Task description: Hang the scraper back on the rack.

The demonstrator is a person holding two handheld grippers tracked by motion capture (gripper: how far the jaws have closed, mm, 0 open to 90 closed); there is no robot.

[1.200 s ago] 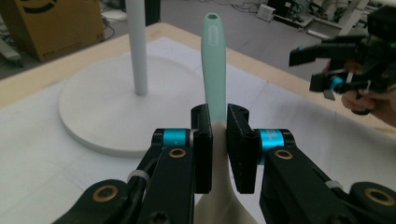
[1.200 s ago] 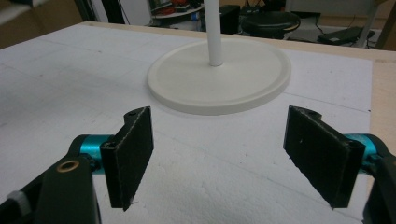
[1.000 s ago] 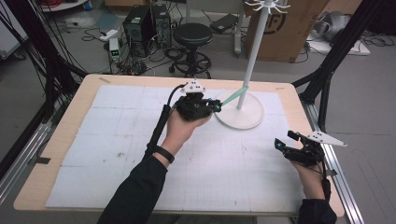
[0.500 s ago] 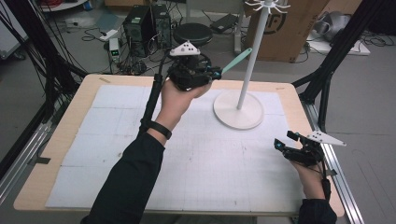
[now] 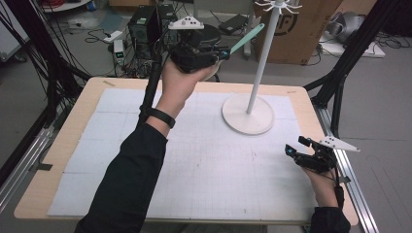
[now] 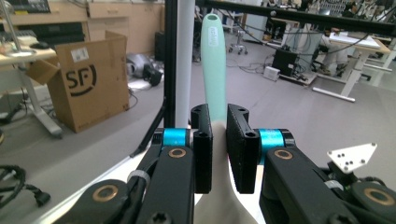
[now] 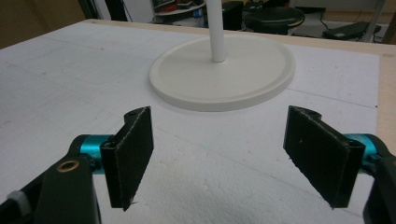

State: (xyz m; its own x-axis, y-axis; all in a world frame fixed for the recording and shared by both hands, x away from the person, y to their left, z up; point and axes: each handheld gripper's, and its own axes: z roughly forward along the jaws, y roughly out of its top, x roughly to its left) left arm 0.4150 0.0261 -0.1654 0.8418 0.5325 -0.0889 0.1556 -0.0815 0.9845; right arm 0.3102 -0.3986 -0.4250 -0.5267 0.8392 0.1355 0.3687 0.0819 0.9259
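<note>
**My left gripper holds a green stick up high**

I hold my left gripper [image 5: 221, 52] up in the air, above the far edge of the table [image 5: 73, 141]. Its two black jaws are squeezed tight on a long mint-green handle [image 5: 247, 39]. In the left gripper view the green handle [image 6: 213, 65] sticks straight up from between the jaws. It has a small hole at its tip. The other end is hidden behind the jaws, so I cannot tell what kind of tool it is.

The handle points toward the tall white pole of a stand [image 5: 258, 63]. In the high view its tip is near the pole, but I cannot tell if they touch. The stand has a round flat white base [image 5: 248, 119] that sits on the white mat [image 5: 204, 165] covering the table. At the very top of the pole are little hooks [image 5: 278, 6].

My right gripper [image 5: 297, 151] is low, near the right edge of the table. Its jaws are wide apart and hold nothing. In the right gripper view, the round base [image 7: 224, 74] lies ahead of those jaws, well apart from them.

A brown cardboard box [image 5: 303, 29] stands on the floor behind the table.
</note>
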